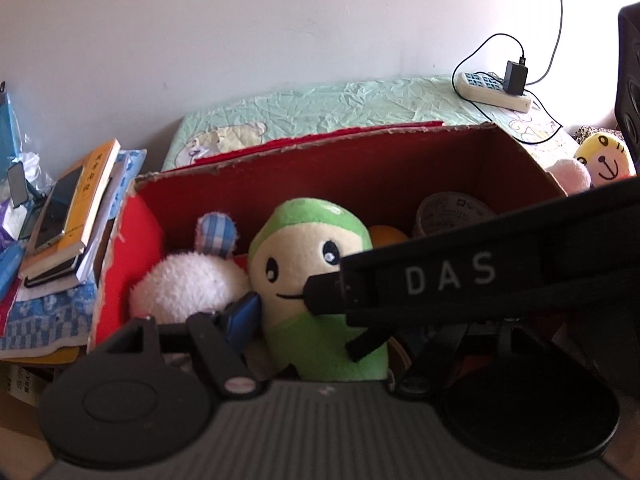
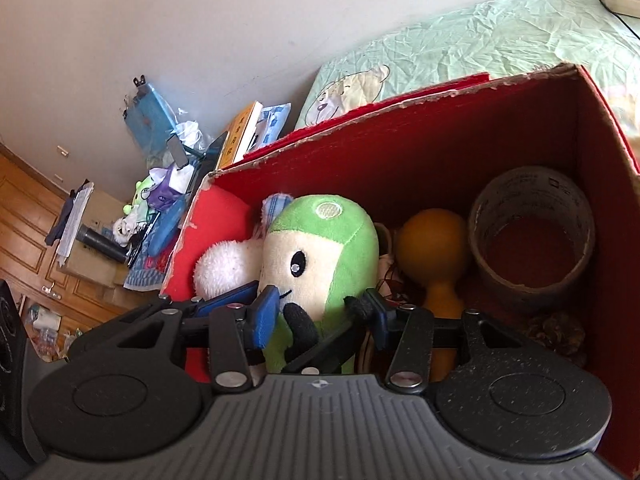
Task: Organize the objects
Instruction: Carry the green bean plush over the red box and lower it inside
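Observation:
A green plush (image 1: 308, 240) with a cream face stands in the red cardboard box (image 1: 360, 168), beside a white fluffy plush (image 1: 188, 280). My right gripper (image 2: 320, 312) is open. Its blue pads (image 2: 264, 316) flank the lower body of the green plush (image 2: 324, 248) without squeezing it. My left gripper (image 1: 312, 320) reaches in from the same side. One of its fingers (image 1: 240, 316) sits between the two plushes; the other is hidden behind the right gripper's black body (image 1: 460, 280). In the right wrist view that left finger (image 2: 228, 300) rests against the white plush (image 2: 228, 264).
Further right in the box lie an orange bulb-shaped toy (image 2: 432, 240) and a tape roll (image 2: 532, 232). A stack of books and phones (image 1: 68, 220) sits left of the box. Behind it is a green bedsheet (image 1: 340, 100) with a power strip (image 1: 496, 88). A yellow plush (image 1: 604, 156) lies right.

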{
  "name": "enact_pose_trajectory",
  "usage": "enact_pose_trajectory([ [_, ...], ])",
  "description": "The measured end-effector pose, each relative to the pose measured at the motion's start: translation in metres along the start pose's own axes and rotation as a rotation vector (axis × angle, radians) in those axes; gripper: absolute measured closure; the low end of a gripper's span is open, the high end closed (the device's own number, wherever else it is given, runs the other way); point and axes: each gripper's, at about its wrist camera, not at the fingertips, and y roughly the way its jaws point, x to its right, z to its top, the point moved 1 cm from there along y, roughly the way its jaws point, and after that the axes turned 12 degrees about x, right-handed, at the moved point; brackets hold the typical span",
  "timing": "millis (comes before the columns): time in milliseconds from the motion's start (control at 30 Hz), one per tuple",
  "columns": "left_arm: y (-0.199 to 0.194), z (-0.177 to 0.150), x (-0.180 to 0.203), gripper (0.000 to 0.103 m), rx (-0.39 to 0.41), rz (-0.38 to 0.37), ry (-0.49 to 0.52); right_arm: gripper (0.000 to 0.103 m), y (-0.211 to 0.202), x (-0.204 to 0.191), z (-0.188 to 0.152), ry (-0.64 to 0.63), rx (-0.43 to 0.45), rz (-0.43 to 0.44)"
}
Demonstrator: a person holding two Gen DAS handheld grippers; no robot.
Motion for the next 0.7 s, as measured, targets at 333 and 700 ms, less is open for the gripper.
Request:
enact_pose_trajectory([
  [333, 0.004, 0.003, -0.001, 0.025, -0.028, 0.0, -0.022, 0.05, -0.015, 0.004, 0.007, 0.011, 0.022, 0.003],
  [700, -0.004, 0.01, 0.008, 0.02, -0.026, 0.037, -0.005, 0.05, -0.034, 0.008, 0.011, 0.009, 0.071, -0.008],
])
